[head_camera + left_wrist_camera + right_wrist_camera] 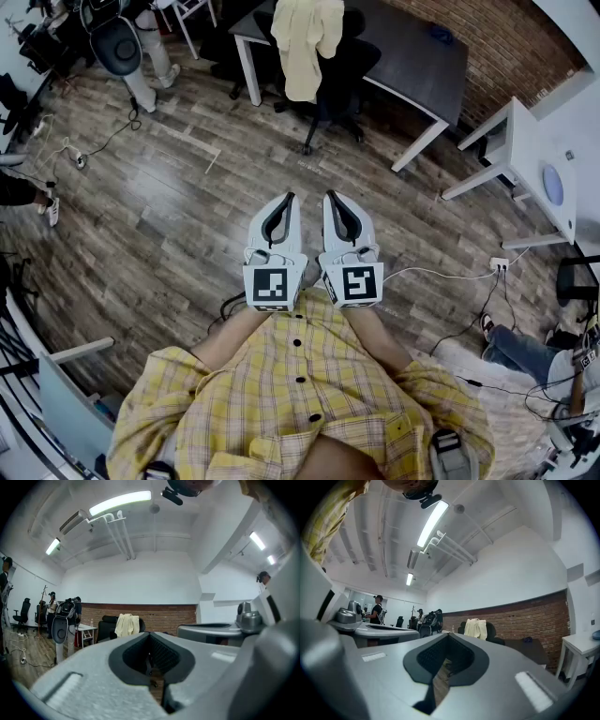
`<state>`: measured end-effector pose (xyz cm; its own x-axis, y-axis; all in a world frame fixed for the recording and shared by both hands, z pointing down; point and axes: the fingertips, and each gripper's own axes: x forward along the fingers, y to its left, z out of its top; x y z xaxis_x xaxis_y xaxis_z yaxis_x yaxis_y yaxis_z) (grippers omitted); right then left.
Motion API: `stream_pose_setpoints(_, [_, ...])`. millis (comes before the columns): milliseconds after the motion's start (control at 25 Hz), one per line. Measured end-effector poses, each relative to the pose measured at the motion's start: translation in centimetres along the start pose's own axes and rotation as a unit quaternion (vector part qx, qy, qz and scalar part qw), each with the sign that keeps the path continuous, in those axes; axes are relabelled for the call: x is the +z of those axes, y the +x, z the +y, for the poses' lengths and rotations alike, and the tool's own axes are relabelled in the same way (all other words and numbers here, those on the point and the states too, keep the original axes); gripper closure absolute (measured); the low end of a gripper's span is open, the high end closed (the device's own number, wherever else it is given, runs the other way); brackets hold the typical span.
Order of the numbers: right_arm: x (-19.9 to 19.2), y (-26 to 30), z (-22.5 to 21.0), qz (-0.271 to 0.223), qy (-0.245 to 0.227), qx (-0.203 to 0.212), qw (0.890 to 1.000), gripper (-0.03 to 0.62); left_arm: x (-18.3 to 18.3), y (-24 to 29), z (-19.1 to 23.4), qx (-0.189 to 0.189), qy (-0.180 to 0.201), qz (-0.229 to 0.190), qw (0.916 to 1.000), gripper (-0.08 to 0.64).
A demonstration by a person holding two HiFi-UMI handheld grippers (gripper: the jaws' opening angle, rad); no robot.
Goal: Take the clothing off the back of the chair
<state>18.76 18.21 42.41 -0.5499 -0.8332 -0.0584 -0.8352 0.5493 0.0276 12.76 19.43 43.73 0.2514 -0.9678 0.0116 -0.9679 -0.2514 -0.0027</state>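
Observation:
A pale yellow piece of clothing (305, 42) hangs over the back of a black office chair (337, 80) at the far side of the wooden floor. It also shows small and distant in the left gripper view (125, 624) and the right gripper view (475, 628). My left gripper (290, 196) and right gripper (329, 194) are held side by side close to my body, pointing level toward the chair and well short of it. Both have their jaws together with nothing between them.
A dark desk (412, 52) stands behind the chair against a brick wall. A white table (525, 155) is at the right, and a white cable (441, 274) runs to a power strip (498, 264). Another chair (117, 42) and people (51, 606) are at the left.

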Motion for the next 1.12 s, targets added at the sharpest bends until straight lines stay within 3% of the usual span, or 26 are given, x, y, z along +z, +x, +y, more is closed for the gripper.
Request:
stream_pose_setpoints(680, [-0.5,0.8,-2.4,0.002,0.025,0.019,1.0,0.589,-0.3,2.0,-0.9,0.018,0.008,0.009,0.9998,0.56])
stream_pose_setpoints(1120, [-0.9,0.0,-4.0,0.001,0.026,0.043,0.999,0.589,-1.9,2.1,-2.7,0.054,0.001,0.019,0.9984,0.56])
